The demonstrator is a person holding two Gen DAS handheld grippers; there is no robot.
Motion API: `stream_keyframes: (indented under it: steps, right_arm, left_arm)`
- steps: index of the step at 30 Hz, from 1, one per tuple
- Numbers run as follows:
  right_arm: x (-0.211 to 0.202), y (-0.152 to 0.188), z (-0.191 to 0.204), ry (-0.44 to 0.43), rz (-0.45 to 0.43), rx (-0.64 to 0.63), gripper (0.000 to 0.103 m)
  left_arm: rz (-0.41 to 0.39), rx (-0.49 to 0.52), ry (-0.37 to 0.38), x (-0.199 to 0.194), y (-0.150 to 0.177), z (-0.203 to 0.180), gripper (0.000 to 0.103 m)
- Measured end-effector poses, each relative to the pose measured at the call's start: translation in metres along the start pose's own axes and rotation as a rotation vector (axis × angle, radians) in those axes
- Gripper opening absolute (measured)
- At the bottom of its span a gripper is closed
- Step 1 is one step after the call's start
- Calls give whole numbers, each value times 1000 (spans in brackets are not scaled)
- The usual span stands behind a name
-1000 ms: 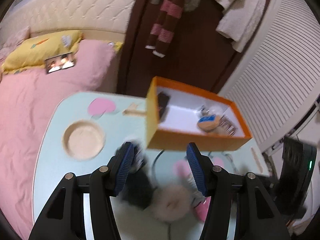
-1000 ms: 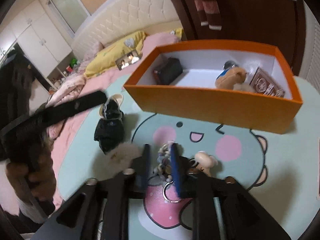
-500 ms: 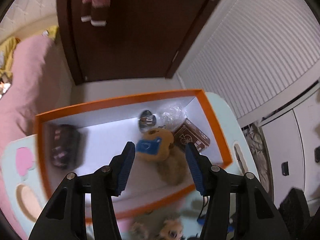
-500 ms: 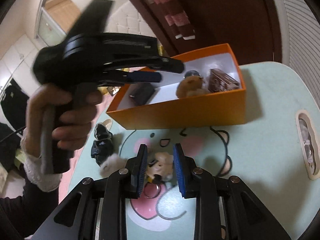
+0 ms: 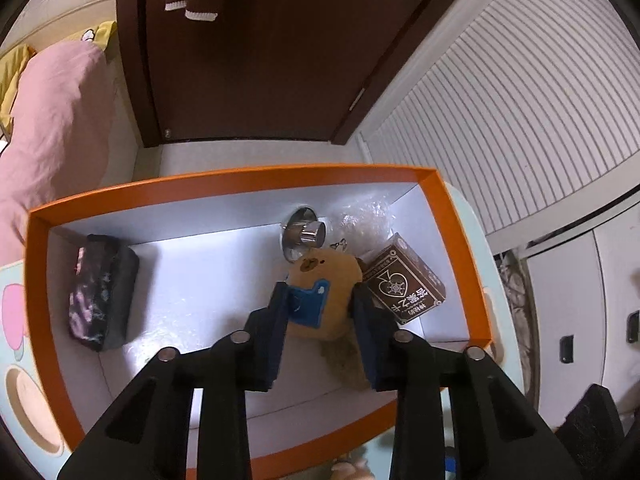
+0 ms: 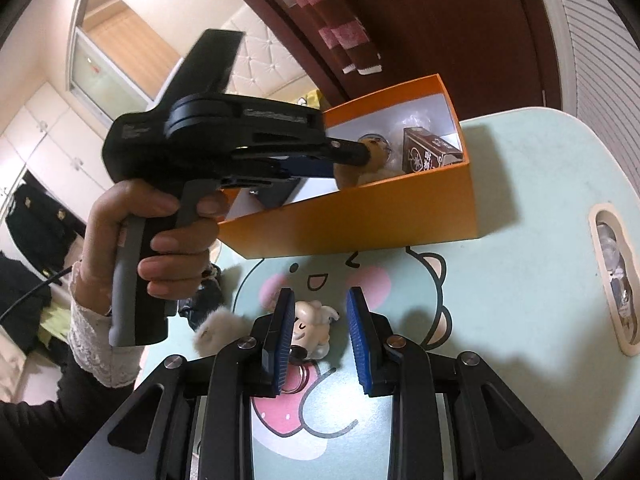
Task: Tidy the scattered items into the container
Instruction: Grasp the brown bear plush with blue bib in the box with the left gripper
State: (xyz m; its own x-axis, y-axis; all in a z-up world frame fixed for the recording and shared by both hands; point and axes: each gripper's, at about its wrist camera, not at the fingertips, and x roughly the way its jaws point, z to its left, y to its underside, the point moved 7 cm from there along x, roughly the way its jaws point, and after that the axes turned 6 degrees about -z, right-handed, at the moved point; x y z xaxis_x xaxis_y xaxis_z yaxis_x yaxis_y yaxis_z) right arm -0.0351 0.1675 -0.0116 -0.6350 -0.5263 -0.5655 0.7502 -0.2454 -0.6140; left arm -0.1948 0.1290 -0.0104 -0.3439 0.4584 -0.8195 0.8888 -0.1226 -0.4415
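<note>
- The left tool (image 5: 320, 312) points down into the orange box (image 5: 460, 248), and its jaws have just been closing on a tan plush toy with a blue patch (image 5: 332, 276); both pads press the toy's sides.
- The toy's lower part is hidden behind the tool's fingers.
- Seen from the right wrist, the left tool (image 6: 362, 154) reaches over the box wall (image 6: 360, 220), and only the toy's tan top (image 6: 376, 148) shows past its tip.
- The right tool (image 6: 320, 320) stands slightly open over the worktop (image 6: 520, 280), with a small cream figure keychain (image 6: 310, 318) between its pads; whether the pads touch it is unclear.
- A brown card box (image 5: 406, 284) in the orange box carries a spade emblem and Chinese characters too small to read.
- A dark pouch (image 5: 102, 292) lies at the box's far left, a shiny metal piece (image 5: 302, 232) by the back wall, and crinkled clear wrap (image 5: 364, 220) beside it, contents unclear.
</note>
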Motion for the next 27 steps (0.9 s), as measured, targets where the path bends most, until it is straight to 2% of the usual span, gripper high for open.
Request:
stream_keyframes:
  steps: [4,8,11,15,20,24,27]
  right_arm:
    - [0,-1,0,9,-3,-5,26]
    - [-2,-1,1,15,-2,-11,26]
    - [-4,-5,1,19,-9,-18,26]
    - [-8,-8,4,24,-19,-28,26]
    - [-7,-13,6,60,-17,-49,26]
    - [-14,-30,9,129,-56,-114,26]
    - [-18,-53,10,193,-78,-165,26]
  left_arm:
    - [-72,-18,48,-27,-10,3,29]
    - [-182,-23,115,-81,-10,2,29]
    - [-236,-23,122,-112,5,4,29]
    - [-274,-31,96,-140,44,18,29]
    - [-216,-130,110,-125,94,38,29]
    - [-237,-123,-10,-110,116,47,29]
    - [-252,-118,-10,-104,126,45,30]
